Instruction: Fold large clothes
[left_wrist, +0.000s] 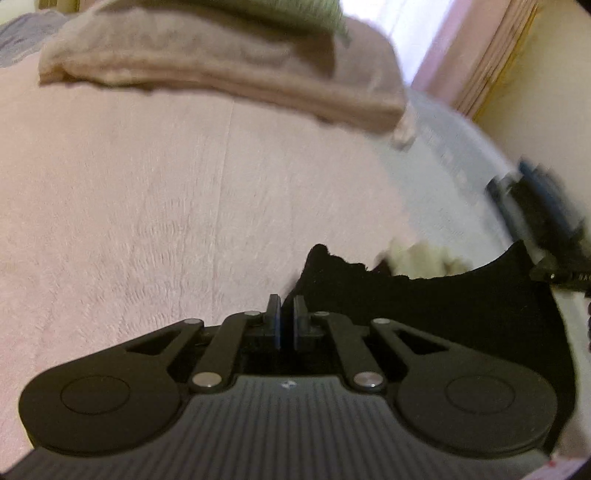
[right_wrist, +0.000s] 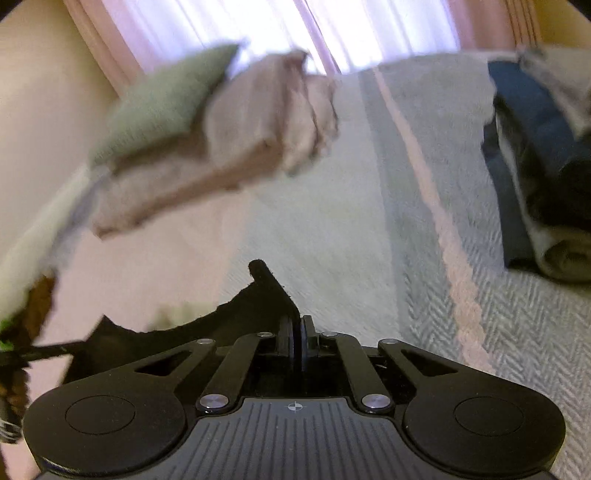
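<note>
A black garment (left_wrist: 424, 306) lies on the bed, its ragged upper edge stretched between my two grippers, with a cream patch (left_wrist: 417, 258) showing behind that edge. In the left wrist view my left gripper (left_wrist: 287, 317) is shut, and the garment's left corner runs into its pads. In the right wrist view my right gripper (right_wrist: 297, 332) is shut on the other corner of the black garment (right_wrist: 236, 314), which rises in a small peak just above the fingers. The rest of the garment is hidden under the gripper bodies.
A folded tan towel (left_wrist: 221, 66) with a green cloth (right_wrist: 166, 107) on top lies further back on the pink bedspread (left_wrist: 129, 192). A pale blue-grey blanket (right_wrist: 369, 221) covers the right side. Folded dark blue and grey clothes (right_wrist: 535, 166) are stacked at the far right. Curtains hang behind.
</note>
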